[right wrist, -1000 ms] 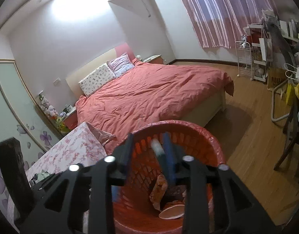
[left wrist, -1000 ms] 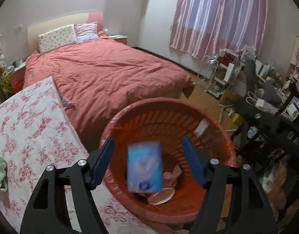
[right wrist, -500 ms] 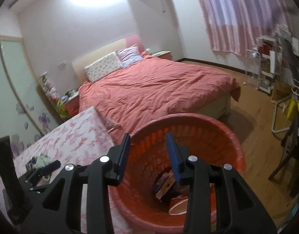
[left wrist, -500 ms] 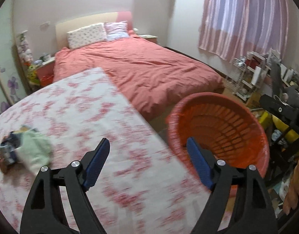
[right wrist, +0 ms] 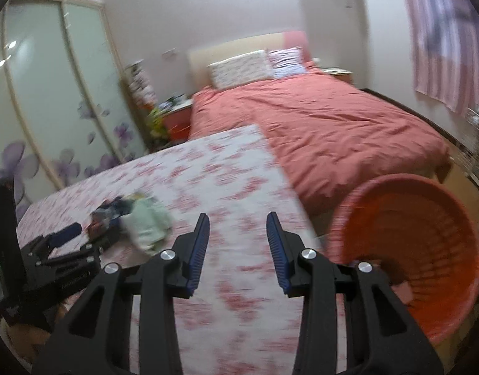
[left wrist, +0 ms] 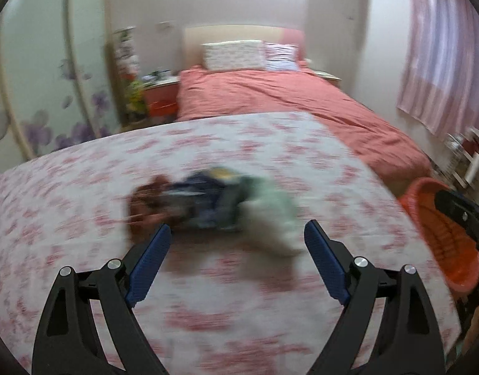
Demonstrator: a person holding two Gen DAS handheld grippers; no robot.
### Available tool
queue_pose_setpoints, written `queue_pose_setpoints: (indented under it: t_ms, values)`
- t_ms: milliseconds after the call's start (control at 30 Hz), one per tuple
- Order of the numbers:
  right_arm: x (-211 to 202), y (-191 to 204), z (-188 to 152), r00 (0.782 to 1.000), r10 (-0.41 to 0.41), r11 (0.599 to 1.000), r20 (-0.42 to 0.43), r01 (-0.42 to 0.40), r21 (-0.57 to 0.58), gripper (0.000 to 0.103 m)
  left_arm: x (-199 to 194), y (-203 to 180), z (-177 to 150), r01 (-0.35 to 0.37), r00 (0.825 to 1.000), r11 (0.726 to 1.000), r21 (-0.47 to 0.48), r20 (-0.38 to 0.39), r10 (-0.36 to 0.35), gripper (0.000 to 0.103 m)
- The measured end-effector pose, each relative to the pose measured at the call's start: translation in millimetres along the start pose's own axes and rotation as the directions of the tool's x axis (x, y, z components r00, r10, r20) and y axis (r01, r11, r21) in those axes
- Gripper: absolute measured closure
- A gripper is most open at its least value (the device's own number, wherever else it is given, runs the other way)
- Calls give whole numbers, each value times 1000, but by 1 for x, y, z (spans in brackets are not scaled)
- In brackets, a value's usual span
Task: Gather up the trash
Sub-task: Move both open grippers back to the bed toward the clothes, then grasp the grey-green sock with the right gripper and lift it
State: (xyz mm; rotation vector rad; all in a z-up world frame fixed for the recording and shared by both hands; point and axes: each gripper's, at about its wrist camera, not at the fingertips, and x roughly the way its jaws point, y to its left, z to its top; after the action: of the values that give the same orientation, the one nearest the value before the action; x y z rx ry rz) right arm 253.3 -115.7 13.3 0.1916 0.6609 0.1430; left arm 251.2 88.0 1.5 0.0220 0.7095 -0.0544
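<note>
Bedroom. Bed (right wrist: 317, 118) with salmon-pink cover, two pillows (right wrist: 239, 68) against a cream headboard (left wrist: 239, 32). Pale walls (right wrist: 192, 9). Sliding wardrobe doors (right wrist: 52, 93) (frosted, purple flowers). Striped pink curtain (left wrist: 442, 62). Floral-clothed table (left wrist: 208, 156) in foreground. Red nightstand (left wrist: 161, 93) beside the bed.

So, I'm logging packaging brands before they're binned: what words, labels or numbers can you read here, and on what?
None can be read.
Pile of trash on the floral tablecloth: any print is blurred by motion.
Orange basket: no lettering visible.
</note>
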Motion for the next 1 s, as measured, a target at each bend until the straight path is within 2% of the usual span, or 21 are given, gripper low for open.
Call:
queue_pose_setpoints:
  t_ms: [67,300,533,733,767,867,1000]
  values:
    - [13,26,-4,999,32,999,-28,-33,-37,65,-2,26,-2,-49,999,998,-38,-1,48,17]
    - [54,84,-16,991,73,988,-114,-88,-126,66,-8,80,-9,-138,990,985,-106,9,140,17]
    - [80,113,-16,990,62,984,-130,-83,-158,66,-5,112,-18,-148,989,979,-141,-9,148,17]
    - [102,124,-18,987,-11,978,-158,-22,-209,67,0,124,-23,-131,991,977,-166,-29,128,17]
    - [104,123,-19,987,-15,978,-161,-19,-210,76,1,125,-23,-125,992,978,-170,-33,121,17]
    - [102,113,-19,988,-15,982,-153,-15,-191,93,5,126,-25,-114,993,979,-170,-38,109,17]
    - [94,97,-15,992,-37,987,-124,16,-161,97,10,126,-26,-110,994,980,-164,-46,104,17]
